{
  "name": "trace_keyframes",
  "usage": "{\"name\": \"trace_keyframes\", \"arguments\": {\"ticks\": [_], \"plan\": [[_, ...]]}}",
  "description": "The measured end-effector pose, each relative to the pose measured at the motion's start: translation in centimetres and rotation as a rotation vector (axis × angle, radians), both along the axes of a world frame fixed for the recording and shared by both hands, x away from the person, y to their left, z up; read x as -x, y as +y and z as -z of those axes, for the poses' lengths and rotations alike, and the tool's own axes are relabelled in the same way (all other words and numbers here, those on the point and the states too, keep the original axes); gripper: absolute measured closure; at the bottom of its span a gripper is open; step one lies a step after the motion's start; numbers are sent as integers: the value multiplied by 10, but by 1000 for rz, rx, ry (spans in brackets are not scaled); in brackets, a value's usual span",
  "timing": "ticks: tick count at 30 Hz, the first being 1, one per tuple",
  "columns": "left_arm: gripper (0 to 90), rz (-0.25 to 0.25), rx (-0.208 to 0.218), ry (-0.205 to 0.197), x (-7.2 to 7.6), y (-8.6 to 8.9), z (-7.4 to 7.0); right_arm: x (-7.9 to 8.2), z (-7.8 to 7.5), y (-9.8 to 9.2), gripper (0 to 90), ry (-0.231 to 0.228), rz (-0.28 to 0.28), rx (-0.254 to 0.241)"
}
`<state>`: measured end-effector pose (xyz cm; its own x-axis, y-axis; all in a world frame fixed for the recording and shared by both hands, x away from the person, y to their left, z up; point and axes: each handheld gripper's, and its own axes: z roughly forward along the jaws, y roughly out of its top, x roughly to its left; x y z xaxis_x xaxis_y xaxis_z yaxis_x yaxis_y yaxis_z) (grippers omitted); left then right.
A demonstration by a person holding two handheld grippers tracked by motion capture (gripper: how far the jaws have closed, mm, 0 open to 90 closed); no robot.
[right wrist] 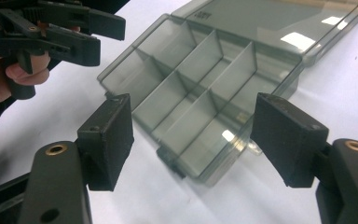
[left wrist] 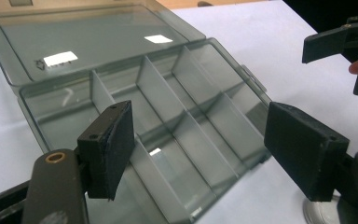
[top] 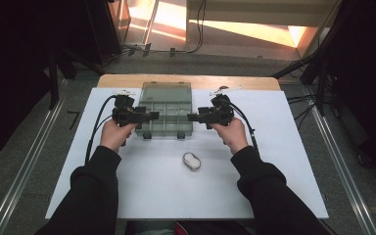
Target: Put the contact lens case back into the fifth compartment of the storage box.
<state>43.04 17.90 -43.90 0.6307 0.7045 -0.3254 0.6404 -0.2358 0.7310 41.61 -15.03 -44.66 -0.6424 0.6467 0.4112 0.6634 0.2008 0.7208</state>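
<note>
On the white table we have the compartment box at twelve o'clock, lid folded back, its compartments empty. At six o'clock the small silver tin waits untouched. Our left gripper and right gripper flank the box, jaws wide, holding nothing; filling is probably still ahead.
</note>
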Motion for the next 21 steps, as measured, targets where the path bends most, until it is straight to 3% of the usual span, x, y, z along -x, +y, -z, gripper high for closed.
{"name": "trace_keyframes", "arguments": {"ticks": [8, 18, 21], "plan": [[246, 23, 19, -2, 17, 1, -3, 14, 1, -3, 259, -1, -33, 16], [246, 45, 14, -13, 36, 3, -5, 30, 2, -2, 258, -6, -71, 23], [246, 53, 31, -11, 41, 5, -5, 34, 1, -1, 258, -9, -77, 18]]}}
